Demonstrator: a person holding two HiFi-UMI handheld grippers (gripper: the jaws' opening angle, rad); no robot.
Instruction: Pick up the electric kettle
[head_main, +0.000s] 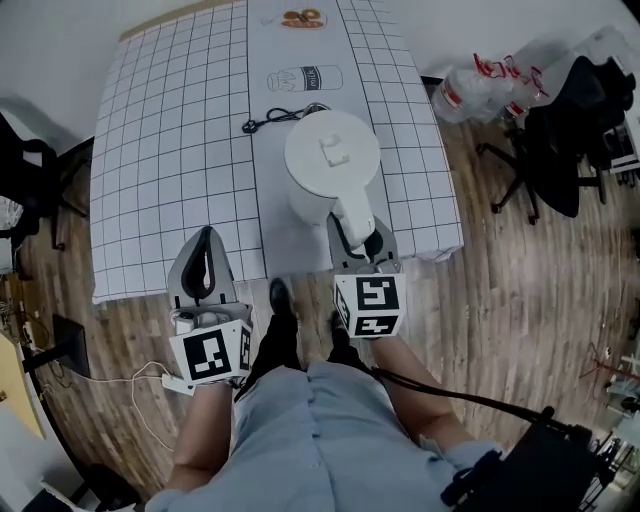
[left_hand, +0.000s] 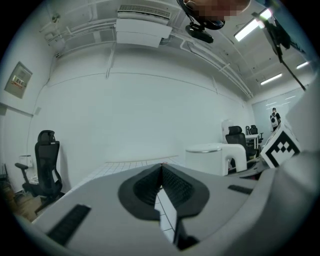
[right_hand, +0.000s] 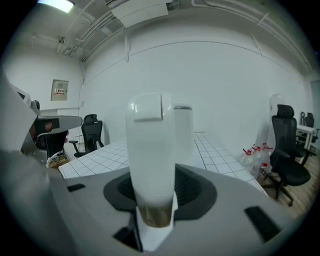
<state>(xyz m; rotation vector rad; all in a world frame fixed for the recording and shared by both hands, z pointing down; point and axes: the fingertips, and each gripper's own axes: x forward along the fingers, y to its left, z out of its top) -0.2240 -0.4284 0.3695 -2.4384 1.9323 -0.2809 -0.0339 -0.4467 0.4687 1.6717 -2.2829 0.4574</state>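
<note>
Near table (head_main: 170, 150) front edge, kettle (head_main: 330, 160).

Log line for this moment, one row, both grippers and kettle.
right gripper: shut on handle of electric kettle | left gripper: shut, empty | electric kettle: upright on table

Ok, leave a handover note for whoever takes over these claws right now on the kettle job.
Left claw: shut, empty, over the near edge of the table.
Right claw: closed on the handle of the kettle.
The kettle stands on the table, with its cord lying behind it.
Done: handle grasped.
Left: lift the kettle.
</note>
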